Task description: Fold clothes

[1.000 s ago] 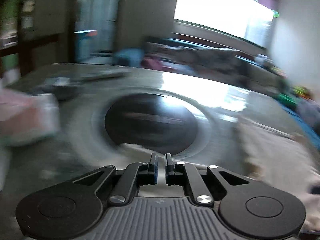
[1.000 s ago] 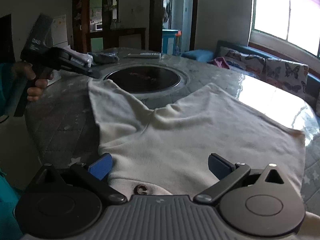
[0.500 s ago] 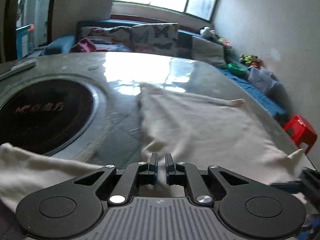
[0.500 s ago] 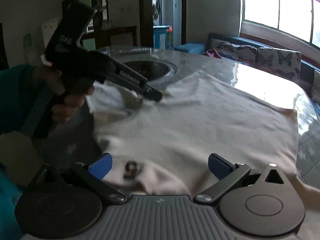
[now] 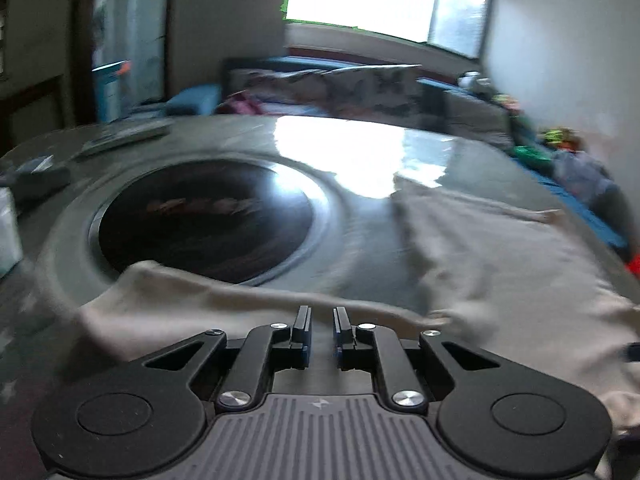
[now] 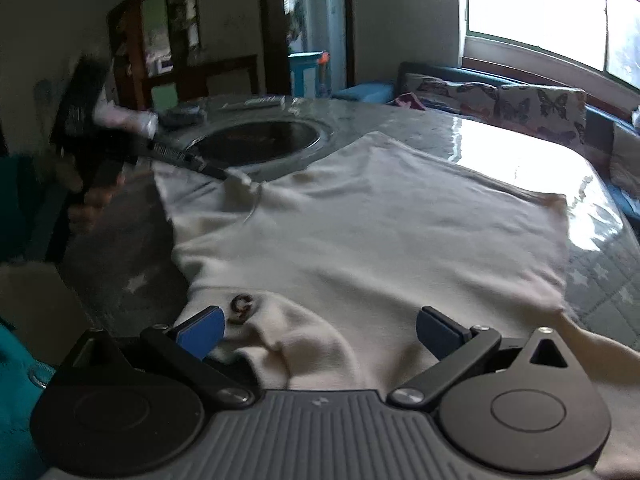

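Note:
A cream T-shirt lies spread on the grey marble table, with a dark mark near its collar. My right gripper hangs low over the collar end, its jaws wide open with the cloth below them. The left gripper, held in a person's hand, has its tip down on the far sleeve. In the left wrist view that sleeve lies under the left gripper. Its jaws are nearly together. Whether cloth is pinched between them I cannot tell.
A dark round hob is set into the table just beyond the sleeve. A remote control and a dark object lie at the far left rim. A sofa with butterfly cushions stands behind the table.
The left gripper drew back from the shirt's armpit to the sleeve by the hob and sank onto it. The right gripper crept closer over the collar, still open.

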`<state>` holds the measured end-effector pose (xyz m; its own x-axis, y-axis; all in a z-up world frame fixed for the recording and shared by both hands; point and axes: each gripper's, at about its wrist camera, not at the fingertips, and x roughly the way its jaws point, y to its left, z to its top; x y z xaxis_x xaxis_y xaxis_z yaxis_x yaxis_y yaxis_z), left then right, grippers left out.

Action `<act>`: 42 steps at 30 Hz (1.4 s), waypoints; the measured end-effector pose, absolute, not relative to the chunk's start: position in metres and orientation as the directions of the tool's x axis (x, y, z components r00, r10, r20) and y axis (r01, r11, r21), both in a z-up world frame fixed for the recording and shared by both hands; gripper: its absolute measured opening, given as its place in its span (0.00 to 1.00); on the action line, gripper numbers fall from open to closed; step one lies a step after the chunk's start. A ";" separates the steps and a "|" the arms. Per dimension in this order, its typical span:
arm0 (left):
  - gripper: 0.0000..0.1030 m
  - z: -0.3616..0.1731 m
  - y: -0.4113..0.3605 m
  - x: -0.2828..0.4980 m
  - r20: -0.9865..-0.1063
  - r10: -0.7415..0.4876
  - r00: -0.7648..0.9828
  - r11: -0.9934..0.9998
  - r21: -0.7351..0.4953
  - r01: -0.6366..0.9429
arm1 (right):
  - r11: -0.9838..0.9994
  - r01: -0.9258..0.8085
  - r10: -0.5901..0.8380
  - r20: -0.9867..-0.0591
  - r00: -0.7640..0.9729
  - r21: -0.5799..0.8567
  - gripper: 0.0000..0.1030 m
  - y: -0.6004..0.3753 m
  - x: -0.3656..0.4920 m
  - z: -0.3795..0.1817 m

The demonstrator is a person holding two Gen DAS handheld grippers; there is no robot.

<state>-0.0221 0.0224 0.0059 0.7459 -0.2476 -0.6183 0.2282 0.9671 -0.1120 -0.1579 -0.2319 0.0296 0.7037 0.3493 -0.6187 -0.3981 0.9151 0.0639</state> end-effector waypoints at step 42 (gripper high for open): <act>0.25 -0.005 0.123 -0.014 -0.572 0.188 0.799 0.980 0.159 -0.117 | 0.903 -0.428 0.343 -0.633 0.693 0.021 1.00 -0.229 -0.119 0.018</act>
